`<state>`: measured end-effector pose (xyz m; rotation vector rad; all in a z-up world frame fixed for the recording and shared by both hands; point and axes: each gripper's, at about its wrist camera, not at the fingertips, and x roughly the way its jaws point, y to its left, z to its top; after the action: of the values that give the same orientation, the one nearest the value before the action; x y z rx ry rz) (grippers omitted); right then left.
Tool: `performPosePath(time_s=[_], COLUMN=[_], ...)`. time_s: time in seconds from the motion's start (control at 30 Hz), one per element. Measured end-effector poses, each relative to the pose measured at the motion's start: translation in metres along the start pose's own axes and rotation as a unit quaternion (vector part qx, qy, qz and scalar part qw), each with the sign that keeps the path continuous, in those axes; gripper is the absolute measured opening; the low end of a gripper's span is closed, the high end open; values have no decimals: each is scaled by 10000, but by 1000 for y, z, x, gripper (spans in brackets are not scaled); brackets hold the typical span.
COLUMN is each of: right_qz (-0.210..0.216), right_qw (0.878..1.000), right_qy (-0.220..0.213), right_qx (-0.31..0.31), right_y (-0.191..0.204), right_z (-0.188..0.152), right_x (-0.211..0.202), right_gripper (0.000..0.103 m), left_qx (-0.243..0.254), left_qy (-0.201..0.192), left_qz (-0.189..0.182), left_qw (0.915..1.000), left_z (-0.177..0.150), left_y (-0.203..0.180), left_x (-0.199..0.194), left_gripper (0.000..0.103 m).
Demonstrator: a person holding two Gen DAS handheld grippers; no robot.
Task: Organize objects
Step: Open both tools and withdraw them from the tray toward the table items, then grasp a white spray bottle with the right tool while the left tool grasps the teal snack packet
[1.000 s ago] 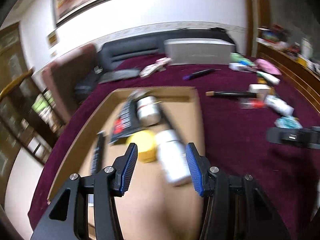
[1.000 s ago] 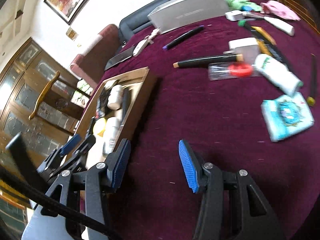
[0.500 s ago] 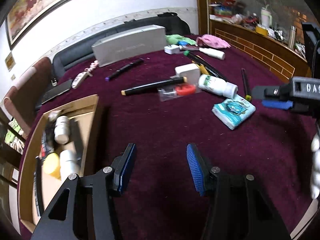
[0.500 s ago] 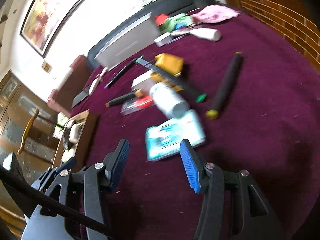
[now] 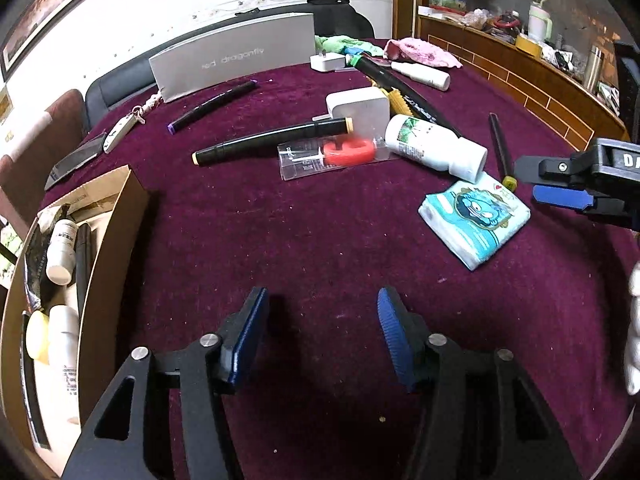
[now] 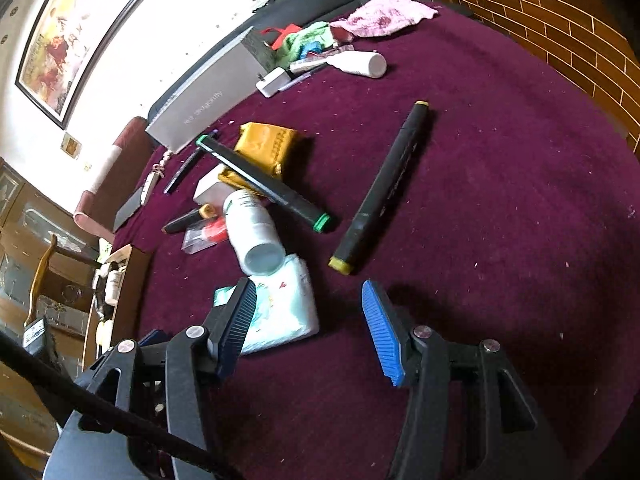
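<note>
on the maroon cloth [image 5: 320, 240], ahead of both tools, lies the loose clutter that the task concerns; the cardboard box [image 5: 116, 248] at the left edge already holds bottles and pens. left gripper [image 5: 320, 336]: jaws apart, having just been opening, nothing between them, only bare cloth beneath. right gripper [image 6: 308, 320]: jaws likewise parted with nothing clamped; its left pad overlaps the near edge of the tissue pack [image 6: 280, 308] in the right wrist view, but whether it touches cannot be told.

the tissue pack [image 5: 474, 220] is judged the likeliest next item. it lies flat, well to the right of the left gripper and just ahead of the right one, so the right hand is the nearer. the white bottle [image 6: 252, 232] lies on its side with its cap end against the pack's far edge. the black marker [image 6: 380, 188] with yellow ends lies just beyond the right gripper, its long axis running away and slightly rightward, roughly along the pointing line rather than across the jaws. seen from the left wrist, the right gripper [image 5: 564, 196] sits just right of the pack.

judgement: a pick of the pack needs a short leftward shift of the right tool; a pick of the marker would call for a wrist roll to span its narrow width.
</note>
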<state>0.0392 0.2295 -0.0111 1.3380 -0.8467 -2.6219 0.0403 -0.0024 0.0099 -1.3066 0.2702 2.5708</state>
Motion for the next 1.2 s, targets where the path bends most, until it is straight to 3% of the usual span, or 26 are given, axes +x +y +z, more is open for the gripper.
performPosePath(time_s=[0.23, 0.37, 0.6, 0.7, 0.8, 0.97, 1.2], right_qz=[-187, -144, -463, -544, -721, -454, 148], right_qw=[9998, 9978, 9844, 9801, 9786, 9876, 9973], right_qy=[-85, -142, 379, 635, 732, 759, 324], right_qx=[4, -626, -1654, -1800, -1785, -1298, -640], right_y=[-1, 27, 75, 83, 84, 69, 37], right_z=[13, 20, 30, 30, 32, 35, 26], right_x=[5, 7, 49, 68, 82, 74, 8], right_gripper=[54, 54, 54, 46, 32, 31, 32], left_qx=[-163, -109, 59, 117, 125, 132, 28], left_qy=[-9, 3, 82, 121, 132, 149, 294], left_qz=[-122, -201, -361, -379, -384, -397, -566], left_qw=[9998, 9997, 9993, 9991, 9991, 9990, 9980], left_z=[-1, 0, 2, 2, 1, 2, 6], left_y=[7, 4, -4, -7, -8, -7, -10], left_x=[3, 5, 9, 11, 11, 10, 8], left_gripper=[64, 73, 95, 100, 101, 101, 100])
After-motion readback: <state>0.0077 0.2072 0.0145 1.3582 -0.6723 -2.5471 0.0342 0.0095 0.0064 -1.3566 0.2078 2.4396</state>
